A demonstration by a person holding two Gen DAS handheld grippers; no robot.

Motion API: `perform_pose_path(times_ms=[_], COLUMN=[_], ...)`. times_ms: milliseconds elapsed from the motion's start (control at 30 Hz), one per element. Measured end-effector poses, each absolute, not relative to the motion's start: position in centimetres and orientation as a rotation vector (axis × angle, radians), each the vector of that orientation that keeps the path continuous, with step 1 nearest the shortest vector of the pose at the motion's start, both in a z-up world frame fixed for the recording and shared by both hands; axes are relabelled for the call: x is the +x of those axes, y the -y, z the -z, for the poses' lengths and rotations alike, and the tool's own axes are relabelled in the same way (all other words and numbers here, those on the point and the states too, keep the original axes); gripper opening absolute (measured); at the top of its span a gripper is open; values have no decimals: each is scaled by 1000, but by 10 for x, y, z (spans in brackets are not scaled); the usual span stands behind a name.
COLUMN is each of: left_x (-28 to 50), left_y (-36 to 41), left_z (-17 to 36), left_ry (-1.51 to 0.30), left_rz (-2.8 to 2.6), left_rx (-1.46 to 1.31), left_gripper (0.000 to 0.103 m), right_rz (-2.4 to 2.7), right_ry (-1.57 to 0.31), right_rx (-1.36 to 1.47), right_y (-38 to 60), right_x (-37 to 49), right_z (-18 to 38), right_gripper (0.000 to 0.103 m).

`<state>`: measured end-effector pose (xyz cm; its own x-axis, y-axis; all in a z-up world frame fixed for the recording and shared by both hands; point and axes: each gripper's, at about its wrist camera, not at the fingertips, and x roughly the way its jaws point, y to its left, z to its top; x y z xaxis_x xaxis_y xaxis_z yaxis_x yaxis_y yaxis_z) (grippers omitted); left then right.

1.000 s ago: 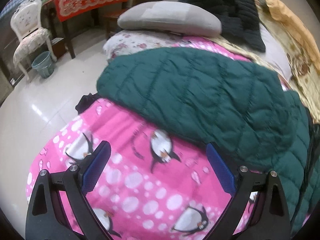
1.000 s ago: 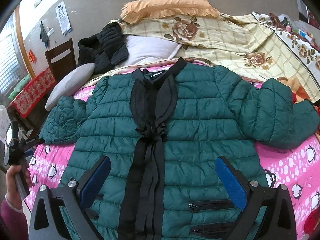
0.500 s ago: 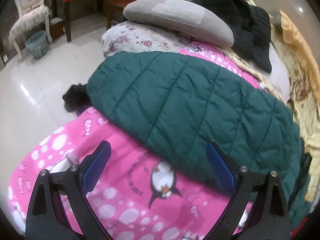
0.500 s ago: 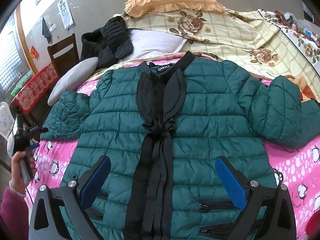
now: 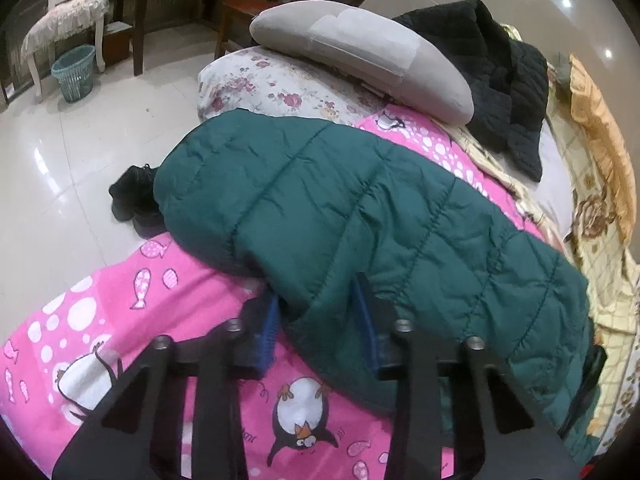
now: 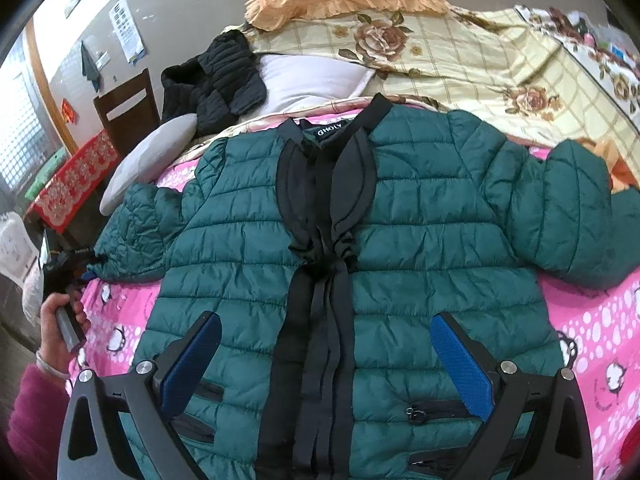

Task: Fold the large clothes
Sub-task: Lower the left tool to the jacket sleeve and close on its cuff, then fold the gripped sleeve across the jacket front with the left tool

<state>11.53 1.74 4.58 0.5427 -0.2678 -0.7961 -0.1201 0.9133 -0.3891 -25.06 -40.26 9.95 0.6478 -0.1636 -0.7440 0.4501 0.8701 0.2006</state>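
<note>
Left gripper (image 5: 320,320) now clamped on the lower edge of the green jacket's (image 6: 400,240) sleeve (image 5: 360,216) at lower centre of the left wrist frame, pads no longer wide apart over the pink penguin blanket (image 5: 160,312). Right gripper (image 6: 328,364) unchanged, jaws spread above the jacket hem, low in frame. Jacket spread flat, front up, centre frame, collar toward the top.

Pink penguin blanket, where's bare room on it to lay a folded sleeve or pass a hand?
Bare pink blanket lies below the right sleeve, and more beside the left sleeve, which the left gripper pinches. The head end is crowded: grey pillow, black jacket, floral quilt.
</note>
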Motion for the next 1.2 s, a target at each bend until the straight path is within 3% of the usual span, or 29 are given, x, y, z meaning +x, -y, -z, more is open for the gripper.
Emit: perform_pose_path(times_ms=[100,567,967,1200], left_x=[108,15,-71,-114], left_y=[-16,78,199,271], left_z=[-57,-176,-180,-152], left_ry=[-963,-713,-714,-738], left_rz=[109,418,692,819], left_rx=[-408,-212,14,163], left_gripper=[15,12,12,12], right_rz=[357,354,371,380], right_ry=[-789,-769,-757,-764], right_rx=[396,406,409,423], right_y=[403,401,407,413], right_x=[-253,-264,-272,-278], right_z=[-100,-105,-109,-107], right_gripper=[103,103,103,103])
